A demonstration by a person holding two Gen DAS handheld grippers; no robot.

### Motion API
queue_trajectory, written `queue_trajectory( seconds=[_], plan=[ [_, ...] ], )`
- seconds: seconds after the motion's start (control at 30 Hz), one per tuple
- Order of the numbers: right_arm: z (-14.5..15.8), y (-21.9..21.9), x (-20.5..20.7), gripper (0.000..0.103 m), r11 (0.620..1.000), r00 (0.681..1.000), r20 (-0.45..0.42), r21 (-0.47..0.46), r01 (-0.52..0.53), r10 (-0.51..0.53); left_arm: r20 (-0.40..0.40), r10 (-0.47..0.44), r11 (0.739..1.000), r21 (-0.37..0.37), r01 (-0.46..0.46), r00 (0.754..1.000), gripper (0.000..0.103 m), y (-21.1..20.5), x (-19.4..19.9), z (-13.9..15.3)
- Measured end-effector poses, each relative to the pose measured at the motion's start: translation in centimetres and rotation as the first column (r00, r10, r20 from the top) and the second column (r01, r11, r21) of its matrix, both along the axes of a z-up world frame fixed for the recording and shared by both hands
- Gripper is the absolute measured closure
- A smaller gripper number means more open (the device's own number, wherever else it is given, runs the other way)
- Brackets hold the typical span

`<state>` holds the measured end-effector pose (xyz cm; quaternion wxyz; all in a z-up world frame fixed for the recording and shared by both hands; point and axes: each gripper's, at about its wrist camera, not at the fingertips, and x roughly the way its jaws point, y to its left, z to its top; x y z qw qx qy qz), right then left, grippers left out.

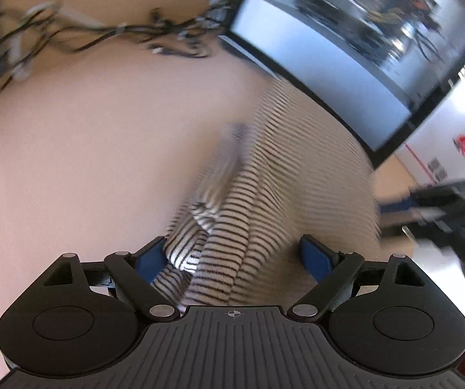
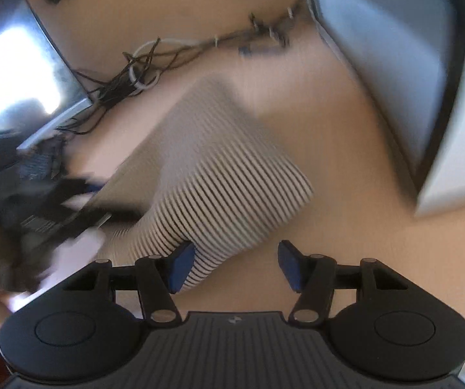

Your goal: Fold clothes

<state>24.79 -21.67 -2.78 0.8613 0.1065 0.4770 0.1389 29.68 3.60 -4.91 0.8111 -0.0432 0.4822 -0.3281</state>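
A black-and-white striped garment lies on the pale wooden table. In the left wrist view, a bunched fold of it runs up between the blue pads of my left gripper. The jaws stand wide and do not press on the cloth. In the right wrist view the same garment lies folded over. Its near corner sits in front of the left pad of my right gripper. That gripper is open, with bare table between its pads. Both views are blurred by motion.
A monitor stands behind the garment, and another screen stands at the left in the right wrist view. Tangled cables lie along the back of the table. A dark blurred shape hovers at the garment's right edge.
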Motion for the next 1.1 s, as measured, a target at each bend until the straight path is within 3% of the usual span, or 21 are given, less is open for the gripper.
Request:
queue_trajectory(
  seconds=[0.1,0.27,0.37,0.47,0.53,0.6,0.67,0.7,0.77,0.83,0.87,0.9,0.97,1.1],
  plan=[
    [0.3,0.7,3.9,0.047,0.992,0.995,0.097,-0.122,0.010,0.002,-0.053,0.047,0.997,-0.054,-0.050,0.997,0.012,0.5,-2.0,-0.3],
    [-0.1,3.8,9.5,0.047,0.960,0.975,0.204,-0.279,-0.033,0.093,-0.049,0.020,0.995,-0.099,-0.025,0.999,0.012,-2.3,-4.5,-0.2],
    [1.6,6.2,9.7,0.047,0.925,0.939,0.277,-0.369,-0.093,0.205,-0.026,0.043,0.991,-0.129,-0.046,0.999,0.012,-1.6,-5.3,0.9],
    [3.9,8.1,7.3,0.036,0.910,0.882,0.360,-0.383,-0.158,0.305,-0.003,0.130,0.981,-0.148,-0.129,0.992,0.010,1.6,-6.0,2.3],
    [4.8,9.4,5.1,0.033,0.901,0.845,0.392,-0.379,-0.211,0.363,0.001,0.240,0.962,-0.133,-0.238,0.971,0.010,4.4,-5.8,2.7],
    [5.0,11.0,2.8,0.025,0.880,0.804,0.408,-0.388,-0.275,0.432,0.008,0.365,0.928,-0.078,-0.363,0.931,0.018,6.5,-5.0,2.6],
    [3.8,13.5,1.1,0.023,0.834,0.764,0.392,-0.438,-0.335,0.513,0.007,0.458,0.888,-0.050,-0.458,0.889,0.036,8.0,-4.4,2.3],
    [2.8,14.6,0.6,0.023,0.811,0.753,0.373,-0.469,-0.351,0.542,-0.008,0.489,0.871,-0.057,-0.488,0.872,0.039,8.5,-4.0,2.2],
    [1.0,15.3,0.8,0.024,0.793,0.768,0.339,-0.507,-0.338,0.544,-0.035,0.502,0.861,-0.080,-0.503,0.864,0.045,8.5,-3.7,2.0],
    [-0.3,15.1,1.4,0.028,0.796,0.801,0.306,-0.519,-0.313,0.514,-0.032,0.468,0.878,-0.095,-0.468,0.883,0.047,7.6,-3.8,2.0],
    [-0.2,14.0,1.9,0.034,0.830,0.829,0.301,-0.470,-0.301,0.471,-0.034,0.448,0.888,-0.104,-0.449,0.894,0.050,7.0,-3.9,1.9],
    [0.2,12.9,2.3,0.050,0.860,0.852,0.296,-0.420,-0.291,0.433,-0.040,0.423,0.898,-0.117,-0.425,0.905,0.053,6.3,-3.9,1.7],
    [1.0,11.1,2.5,0.077,0.884,0.874,0.291,-0.384,-0.267,0.390,-0.063,0.377,0.913,-0.140,-0.383,0.924,0.059,4.7,-3.6,1.0],
    [4.3,9.8,2.0,0.085,0.896,0.866,0.313,-0.348,-0.277,0.390,-0.093,0.288,0.943,-0.143,-0.299,0.953,0.065,1.2,-2.5,-0.8]
  ],
)
